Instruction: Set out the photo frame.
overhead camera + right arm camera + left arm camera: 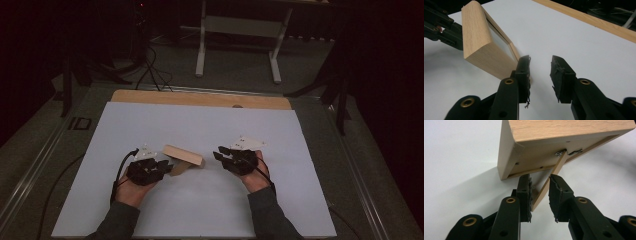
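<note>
No legible text, labels or nos. anywhere; marks on the gripper plates too small to read.

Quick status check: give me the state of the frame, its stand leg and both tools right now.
Wooden picture frame: tilted, propped on the white sheet, glass side toward the right tool.
Stand leg: swung out from the frame's back, lying between the left tool's jaws.
Left tool: open, jaws either side of the stand leg, not clamped.
Right tool: open, holding nothing, beside the frame's lower corner.

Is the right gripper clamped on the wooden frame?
No: the right gripper has its jaws apart over bare white sheet, beside the wooden frame.
</note>
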Motion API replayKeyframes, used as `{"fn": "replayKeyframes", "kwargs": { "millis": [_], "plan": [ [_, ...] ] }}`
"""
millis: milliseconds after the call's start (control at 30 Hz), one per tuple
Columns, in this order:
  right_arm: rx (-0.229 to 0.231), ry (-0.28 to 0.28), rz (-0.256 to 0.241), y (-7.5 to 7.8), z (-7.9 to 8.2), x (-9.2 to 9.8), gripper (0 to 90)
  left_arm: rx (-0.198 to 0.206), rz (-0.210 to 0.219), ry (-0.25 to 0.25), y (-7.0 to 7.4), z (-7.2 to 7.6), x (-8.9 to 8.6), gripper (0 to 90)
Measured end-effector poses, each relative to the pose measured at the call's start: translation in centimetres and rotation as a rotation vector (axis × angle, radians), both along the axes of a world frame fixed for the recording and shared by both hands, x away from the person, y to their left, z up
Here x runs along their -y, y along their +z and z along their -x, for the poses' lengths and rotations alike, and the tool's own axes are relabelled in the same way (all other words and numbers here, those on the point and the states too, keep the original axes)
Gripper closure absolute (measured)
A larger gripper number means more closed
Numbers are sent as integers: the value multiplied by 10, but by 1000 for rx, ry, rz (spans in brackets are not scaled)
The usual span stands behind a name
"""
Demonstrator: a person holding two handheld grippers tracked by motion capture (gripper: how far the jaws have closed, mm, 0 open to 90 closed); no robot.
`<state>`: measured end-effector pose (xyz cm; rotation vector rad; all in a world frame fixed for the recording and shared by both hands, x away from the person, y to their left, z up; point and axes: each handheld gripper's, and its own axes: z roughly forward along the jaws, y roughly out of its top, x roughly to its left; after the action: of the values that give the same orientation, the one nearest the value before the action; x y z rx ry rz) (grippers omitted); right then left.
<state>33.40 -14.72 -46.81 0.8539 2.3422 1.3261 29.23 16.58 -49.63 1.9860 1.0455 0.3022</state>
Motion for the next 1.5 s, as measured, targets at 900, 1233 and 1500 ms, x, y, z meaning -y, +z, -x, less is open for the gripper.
{"fn": "replayKeyframes", "kwargs": {
  "millis": [900, 1233, 1500],
  "plan": [
    [0, -9, 2, -14, -5, -35, 898, 36, -20, 25, 5, -1, 9, 859],
    [-20, 10, -46, -13, -5, -37, 897, 47, -35, 42, 7, -4, 13, 893],
    [-22, 16, -47, -13, -3, -39, 897, 48, -41, 51, 7, -6, 16, 893]
  ]
}}
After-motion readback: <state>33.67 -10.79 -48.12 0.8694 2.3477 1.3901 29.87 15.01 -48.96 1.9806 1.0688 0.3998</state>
